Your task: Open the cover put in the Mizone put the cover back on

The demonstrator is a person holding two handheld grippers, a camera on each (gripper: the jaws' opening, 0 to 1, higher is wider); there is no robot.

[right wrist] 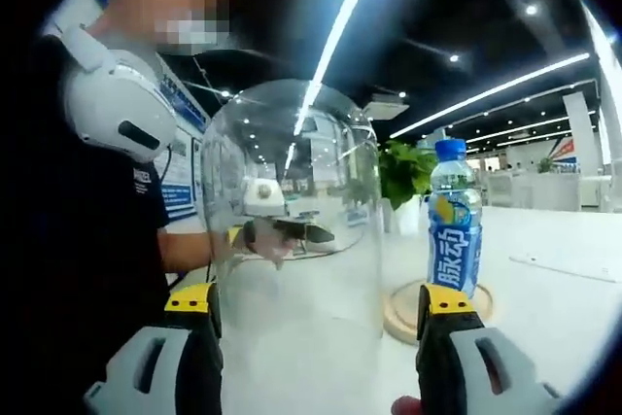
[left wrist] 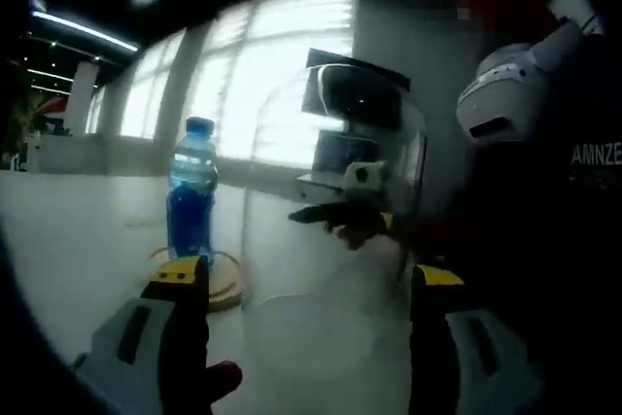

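I count one clear glass dome cover (left wrist: 335,211), one Mizone bottle (left wrist: 191,203) and one round wooden base (left wrist: 225,281). In the left gripper view my left gripper (left wrist: 306,284) has its two yellow-tipped jaws spread wide, one on each side of the cover's lower wall; I cannot tell whether they press the glass. In the right gripper view my right gripper (right wrist: 319,306) stands the same way about the cover (right wrist: 292,211), jaws apart, contact unclear.

The bottle (right wrist: 455,230) stands upright on the wooden base (right wrist: 408,310), just beside the cover, on a white table (right wrist: 554,298) with open surface beyond it. Its blue label bears white Chinese characters. A person in dark clothes stands close behind the cover; the chest lettering reads partly "AMNZE".
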